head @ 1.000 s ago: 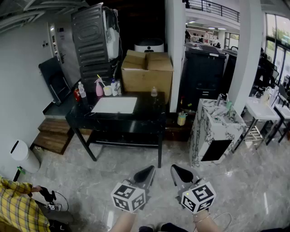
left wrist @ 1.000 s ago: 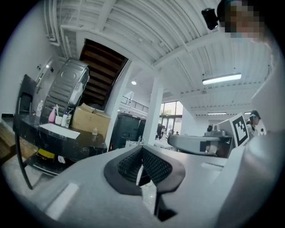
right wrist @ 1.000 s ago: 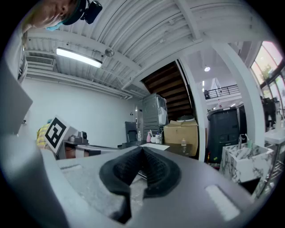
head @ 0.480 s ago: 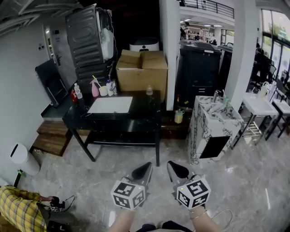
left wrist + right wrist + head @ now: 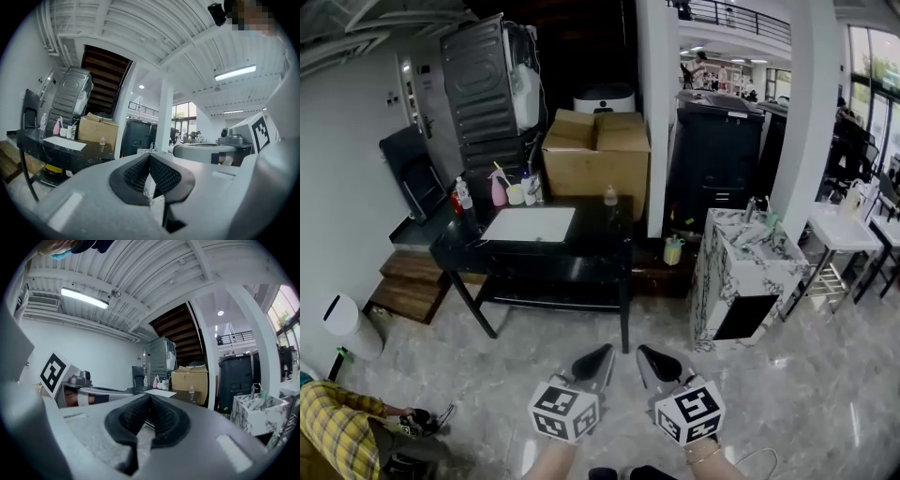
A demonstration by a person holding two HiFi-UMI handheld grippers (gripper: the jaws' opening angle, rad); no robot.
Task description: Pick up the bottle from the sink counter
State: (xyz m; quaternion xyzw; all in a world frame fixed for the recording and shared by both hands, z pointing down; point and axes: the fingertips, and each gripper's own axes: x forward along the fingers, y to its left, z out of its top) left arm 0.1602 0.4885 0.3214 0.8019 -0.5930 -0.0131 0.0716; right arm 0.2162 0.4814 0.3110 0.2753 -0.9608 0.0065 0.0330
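Observation:
The black sink counter (image 5: 581, 246) with its white basin (image 5: 530, 225) stands a few steps ahead of me. A small clear bottle (image 5: 610, 195) stands near its back right. At its back left are a taller clear bottle (image 5: 465, 194), a pink spray bottle (image 5: 499, 187) and cups. My left gripper (image 5: 594, 360) and right gripper (image 5: 652, 362) hang low over the floor, side by side, far short of the counter, both shut and empty. The small bottle (image 5: 102, 141) shows beyond the shut left gripper (image 5: 149, 156), and the same bottle (image 5: 191, 391) beyond the shut right gripper (image 5: 149, 397).
A cardboard box (image 5: 596, 150) sits behind the counter beside a white pillar (image 5: 656, 103). A marble-patterned cabinet (image 5: 741, 272) stands to the right. Wooden steps (image 5: 408, 279) and a white bin (image 5: 347, 323) lie left. A person in a yellow plaid shirt (image 5: 337, 439) crouches at bottom left.
Both grippers have sunk a little in the head view and drawn closer together. The counter has shifted slightly. The person at bottom left has moved lower.

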